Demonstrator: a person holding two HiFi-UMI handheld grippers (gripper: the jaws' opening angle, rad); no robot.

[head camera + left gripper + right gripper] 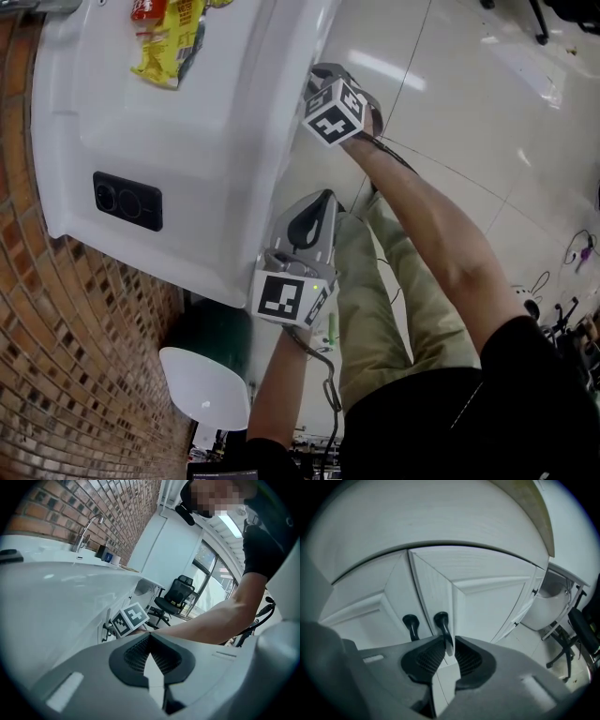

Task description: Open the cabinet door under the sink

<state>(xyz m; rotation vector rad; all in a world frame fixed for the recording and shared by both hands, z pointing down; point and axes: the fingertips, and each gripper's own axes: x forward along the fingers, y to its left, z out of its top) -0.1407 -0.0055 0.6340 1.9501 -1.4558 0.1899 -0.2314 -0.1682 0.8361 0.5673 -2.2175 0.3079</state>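
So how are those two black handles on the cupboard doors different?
The right handle sits between the jaws of the right gripper; the left handle stands free beside them. The left handle is on the left door, the right handle on the right door. Both are black and upright.

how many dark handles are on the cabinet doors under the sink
2, both in the right gripper view where the doors meet: left handle stands free, right handle sits between the fingers of the right gripper. Others may be hidden.
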